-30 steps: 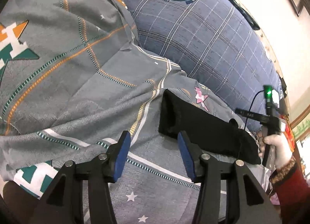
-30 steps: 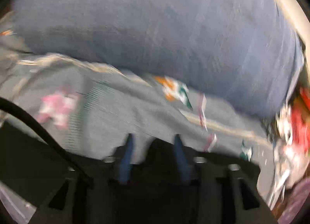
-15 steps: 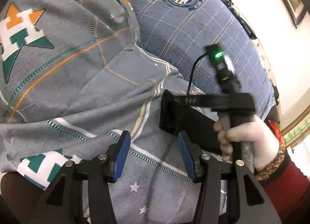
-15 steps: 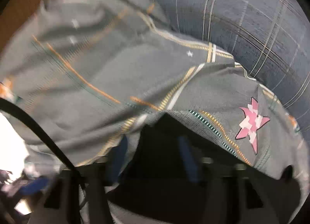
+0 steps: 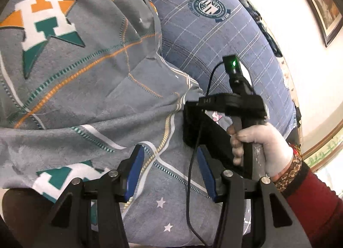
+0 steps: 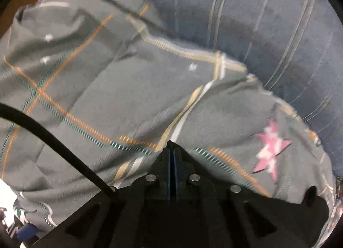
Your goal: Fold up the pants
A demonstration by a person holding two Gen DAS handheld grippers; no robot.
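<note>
- The black pants (image 5: 205, 134), already folded into a narrow strip, lie on the grey star-print blanket (image 5: 90, 98) of the bed, near the blue plaid pillow (image 5: 214, 40).
- Right gripper (image 6: 172, 158): fingers have just closed flat together at the strip's end; whether cloth is pinched between them cannot be told.
- Left gripper (image 5: 169, 168): fingers half open, empty, over the blanket beside the strip's near edge.
- Step in hand, as judged: gripping the end for another fold.
- Next move calls for lifting that end and carrying it over the strip.

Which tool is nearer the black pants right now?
Right. The right tool is shut at the black pants edge; the left tool hangs open, short of them over the grey bedspread.
</note>
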